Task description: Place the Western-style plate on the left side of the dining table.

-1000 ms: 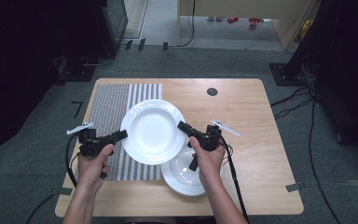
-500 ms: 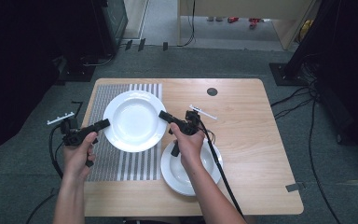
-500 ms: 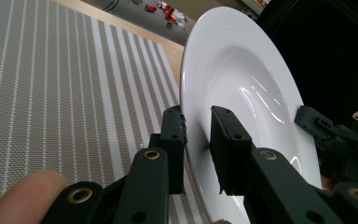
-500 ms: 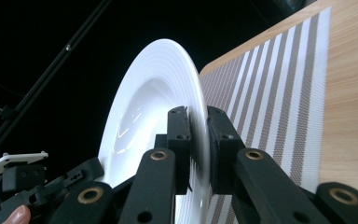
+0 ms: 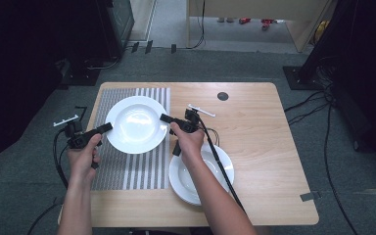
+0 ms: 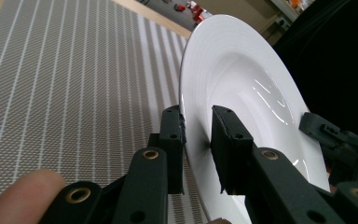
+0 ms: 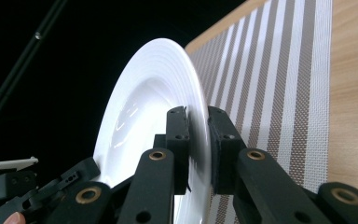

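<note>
A big wooden table (image 5: 254, 147) stands on a grey floor, and a person leans in from the near side with both arms out. A striped grey mat (image 5: 132, 166) lies on the left part of the table.

Over the far end of that mat is a white plate (image 5: 136, 123), round and deep in the middle. It is held from both sides. The left gripper (image 5: 108, 127) pinches the plate's left rim. In the left gripper view, its two black jaws are squeezed on the rim of the plate (image 6: 242, 84), one jaw on each face, with the striped mat (image 6: 65, 93) behind. The right gripper (image 5: 163, 118) pinches the plate's right rim. In the right gripper view its jaws are closed on the edge of the plate (image 7: 144, 98) the same way, and the left gripper (image 7: 51, 186) shows low at the far side.

A second white plate (image 5: 215, 169) sits flat on the bare wood, near the front edge, partly under the person's right arm.

The left hand (image 5: 83, 156) is wrapped around its gripper at the table's left edge. The right hand (image 5: 188, 142) holds its gripper near the middle.

A small dark round spot (image 5: 223, 96) is on the wood at the far side.
</note>
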`<state>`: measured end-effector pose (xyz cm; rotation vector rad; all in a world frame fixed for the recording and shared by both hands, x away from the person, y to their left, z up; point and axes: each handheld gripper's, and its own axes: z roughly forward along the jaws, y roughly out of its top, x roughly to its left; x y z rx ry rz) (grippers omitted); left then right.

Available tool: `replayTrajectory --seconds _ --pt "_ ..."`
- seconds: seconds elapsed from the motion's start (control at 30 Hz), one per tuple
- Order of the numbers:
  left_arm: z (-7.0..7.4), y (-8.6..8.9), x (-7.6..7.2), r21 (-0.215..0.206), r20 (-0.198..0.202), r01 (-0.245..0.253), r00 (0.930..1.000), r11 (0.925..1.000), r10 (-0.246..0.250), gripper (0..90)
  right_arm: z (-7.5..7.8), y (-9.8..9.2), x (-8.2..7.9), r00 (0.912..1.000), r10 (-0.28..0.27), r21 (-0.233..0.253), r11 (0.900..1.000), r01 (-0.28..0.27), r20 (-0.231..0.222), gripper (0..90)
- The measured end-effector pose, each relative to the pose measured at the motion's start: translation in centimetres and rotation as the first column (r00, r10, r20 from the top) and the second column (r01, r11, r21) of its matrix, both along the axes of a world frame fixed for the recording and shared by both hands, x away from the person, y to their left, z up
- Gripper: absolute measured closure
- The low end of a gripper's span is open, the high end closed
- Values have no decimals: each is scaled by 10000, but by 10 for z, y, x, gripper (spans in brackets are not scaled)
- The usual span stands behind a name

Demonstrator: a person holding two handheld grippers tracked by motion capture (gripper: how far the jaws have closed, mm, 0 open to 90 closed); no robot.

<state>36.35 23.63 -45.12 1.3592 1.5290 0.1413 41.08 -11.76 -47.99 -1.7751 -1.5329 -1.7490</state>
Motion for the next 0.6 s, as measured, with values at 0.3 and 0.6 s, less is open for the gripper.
replayTrajectory --seconds 0.3,0.6 --pt "-25 17 11 -91 -626 -755 9952 9971 748 750 -19 26 22 9973 255 -338 9990 -279 -686 823" --pt "-44 18 20 -179 -1114 -921 9897 9956 896 727 -23 35 37 9957 222 -917 9953 -304 -898 827"
